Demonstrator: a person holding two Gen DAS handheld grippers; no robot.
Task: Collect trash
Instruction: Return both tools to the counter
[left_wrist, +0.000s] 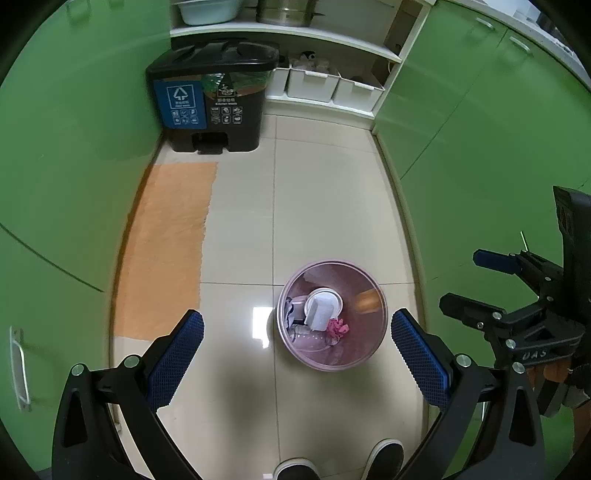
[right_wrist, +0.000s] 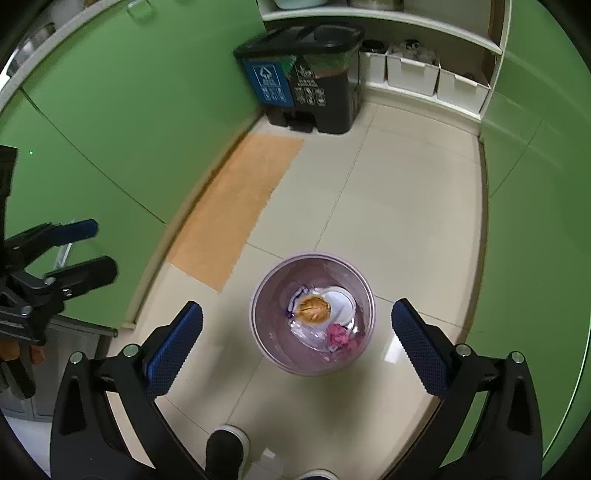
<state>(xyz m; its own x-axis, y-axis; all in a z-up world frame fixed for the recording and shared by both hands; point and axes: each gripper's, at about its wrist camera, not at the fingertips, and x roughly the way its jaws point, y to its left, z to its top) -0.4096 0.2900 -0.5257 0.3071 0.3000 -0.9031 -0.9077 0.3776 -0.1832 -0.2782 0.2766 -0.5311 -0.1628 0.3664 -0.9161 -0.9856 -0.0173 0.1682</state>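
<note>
The pink wastebasket (right_wrist: 313, 314) stands on the tiled floor (right_wrist: 406, 206), holding a white cup (right_wrist: 341, 301), a crumpled pink scrap (right_wrist: 338, 334), clear plastic and a brown item (right_wrist: 313, 309) that is blurred; I cannot tell whether it has settled. My right claw (right_wrist: 295, 341) hangs directly above the basket, released and empty. My left claw (left_wrist: 295, 349) is likewise spread wide, holding nothing, with the basket just ahead and slightly right of its centre. No loose litter shows on the floor. Judgement: deposit appears done; keep both claws clear of the rim. The sorting bin (left_wrist: 214, 99) stands well apart beside an orange mat (left_wrist: 166, 251).
</note>
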